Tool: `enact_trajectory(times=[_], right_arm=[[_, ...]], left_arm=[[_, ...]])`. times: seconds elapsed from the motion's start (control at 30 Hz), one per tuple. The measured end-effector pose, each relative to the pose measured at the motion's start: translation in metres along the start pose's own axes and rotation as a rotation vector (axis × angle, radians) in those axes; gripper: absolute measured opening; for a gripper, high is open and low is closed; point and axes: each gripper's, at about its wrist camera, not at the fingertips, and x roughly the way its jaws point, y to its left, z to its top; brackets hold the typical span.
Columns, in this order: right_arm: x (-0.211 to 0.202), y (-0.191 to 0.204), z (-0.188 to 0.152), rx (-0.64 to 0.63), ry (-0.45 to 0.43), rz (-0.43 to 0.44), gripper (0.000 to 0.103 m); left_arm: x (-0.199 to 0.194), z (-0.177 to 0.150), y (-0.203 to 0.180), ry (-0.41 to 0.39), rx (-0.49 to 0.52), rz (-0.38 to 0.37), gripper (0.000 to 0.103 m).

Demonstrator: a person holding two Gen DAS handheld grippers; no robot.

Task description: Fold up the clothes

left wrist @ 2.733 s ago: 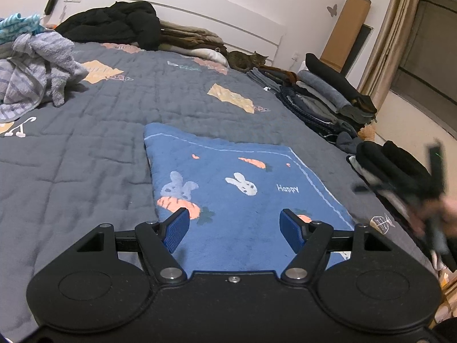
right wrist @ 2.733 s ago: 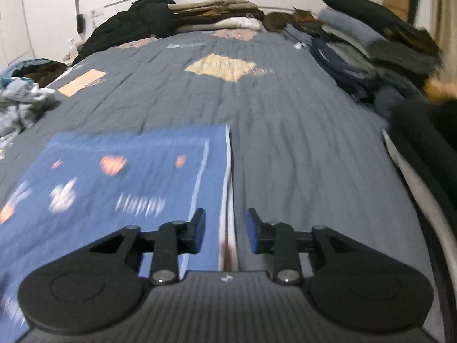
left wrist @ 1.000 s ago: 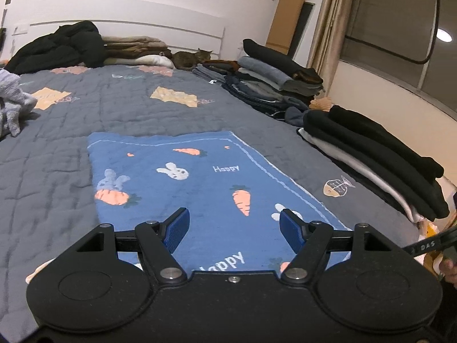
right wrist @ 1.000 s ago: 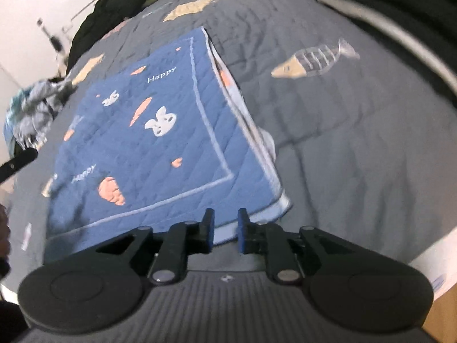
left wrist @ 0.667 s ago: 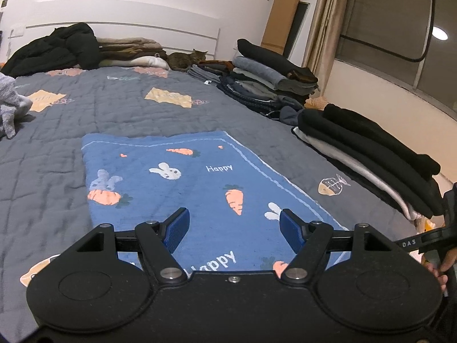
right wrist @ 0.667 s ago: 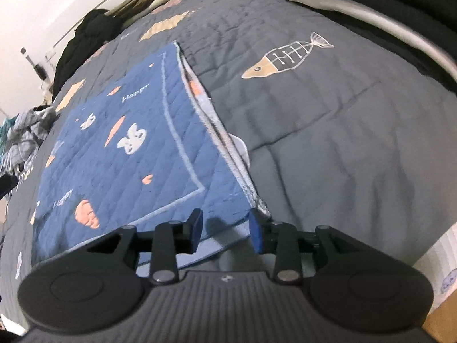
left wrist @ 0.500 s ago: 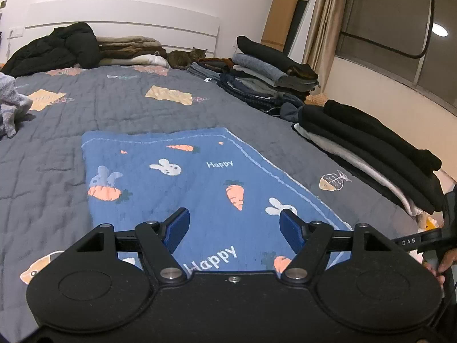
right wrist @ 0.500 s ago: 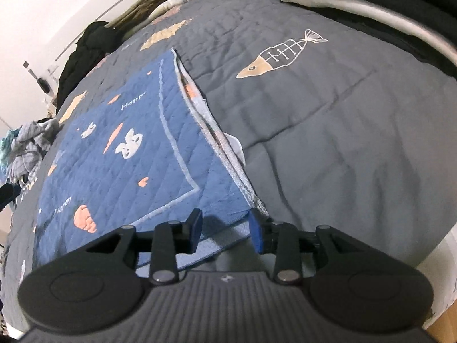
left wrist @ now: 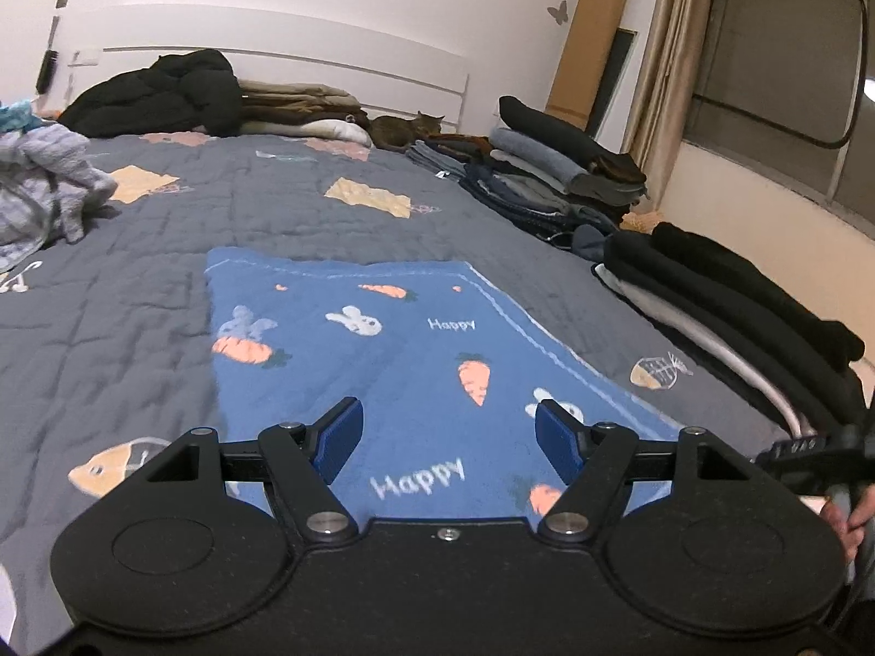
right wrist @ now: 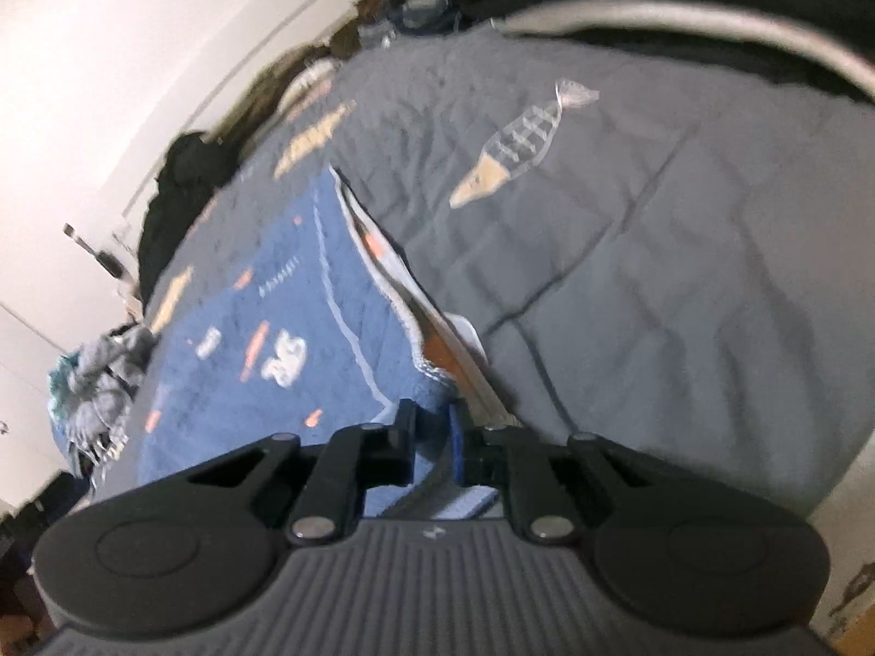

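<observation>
Blue carrot-print blanket lies folded flat on the grey bed. My right tool is pinched on its near corner. My left tool hovers above it, fingers wide apart.

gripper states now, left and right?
Left gripper: open, holding nothing, over the blue blanket.
Right gripper: shut on the blue blanket's corner.

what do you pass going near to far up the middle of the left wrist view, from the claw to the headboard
left claw → blue carrot-and-bunny blanket → grey quilted bedspread with its yellow patch → tabby cat → white headboard
</observation>
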Motion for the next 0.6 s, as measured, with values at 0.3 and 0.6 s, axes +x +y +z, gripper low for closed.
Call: enact_trajectory(times=[0.3, 0.6], right_arm=[[-0.016, -0.009, 0.004, 0.018, 0.009, -0.008, 0.002], [-0.007, -0.007, -0.005, 0.071, 0.083, 0.036, 0.012]], left_arm=[[-0.027, -0.017, -0.010, 0.020, -0.025, 0.057, 0.069], [-0.033, -0.034, -0.017, 0.017, -0.056, 0.058, 0.069]])
